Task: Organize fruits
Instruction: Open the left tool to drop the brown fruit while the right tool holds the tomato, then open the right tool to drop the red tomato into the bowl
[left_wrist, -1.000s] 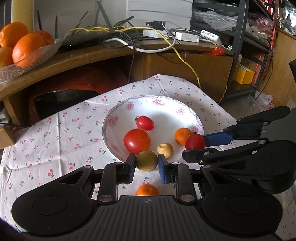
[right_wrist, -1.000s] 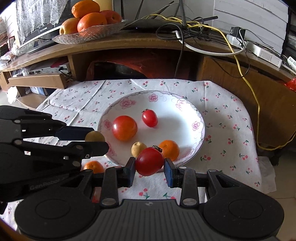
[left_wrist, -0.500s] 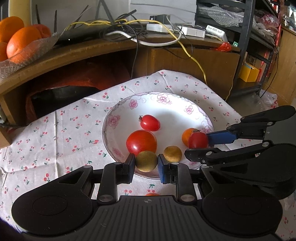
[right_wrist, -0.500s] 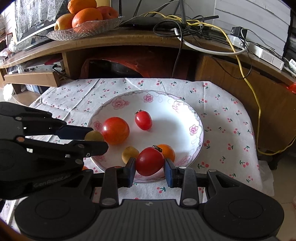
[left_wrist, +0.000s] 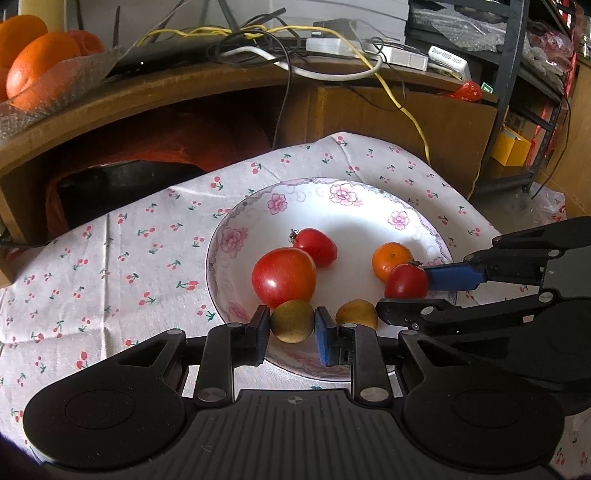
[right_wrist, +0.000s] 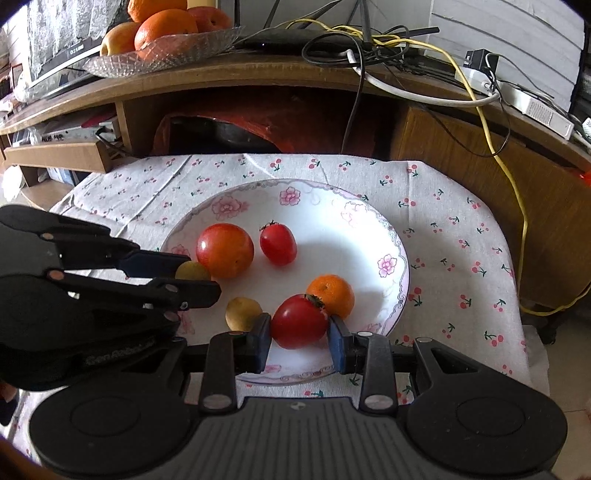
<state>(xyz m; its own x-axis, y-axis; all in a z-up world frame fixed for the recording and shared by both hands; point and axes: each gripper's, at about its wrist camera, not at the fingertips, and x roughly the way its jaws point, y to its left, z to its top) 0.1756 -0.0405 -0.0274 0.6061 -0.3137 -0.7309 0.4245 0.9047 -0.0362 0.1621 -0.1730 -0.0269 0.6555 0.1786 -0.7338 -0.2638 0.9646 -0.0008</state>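
A white flowered plate (left_wrist: 236, 236) (right_wrist: 369, 221) lies on a cherry-print cloth. On it sit a large red tomato (left_wrist: 283, 277) (right_wrist: 224, 250), a small red tomato (left_wrist: 317, 246) (right_wrist: 277, 243), a small orange (left_wrist: 390, 259) (right_wrist: 331, 294) and a yellow-brown fruit (left_wrist: 357, 314) (right_wrist: 242, 314). My left gripper (left_wrist: 291, 325) (right_wrist: 195, 273) is shut on a yellow-green fruit (left_wrist: 292, 320) over the plate's near rim. My right gripper (right_wrist: 300, 332) (left_wrist: 406, 291) is shut on a red tomato (right_wrist: 299, 321) (left_wrist: 406, 281) over the plate, beside the orange.
A wooden desk (left_wrist: 184, 92) stands behind the cloth, with a glass dish of oranges (right_wrist: 166, 29) and tangled cables (left_wrist: 295, 48) on top. A dark pot in red wrapping (right_wrist: 229, 129) sits under the desk. A metal shelf (left_wrist: 517, 92) stands at right.
Both grippers have moved forward over the plate with their fruits still held. The orange that lay on the cloth near the left gripper is out of view.
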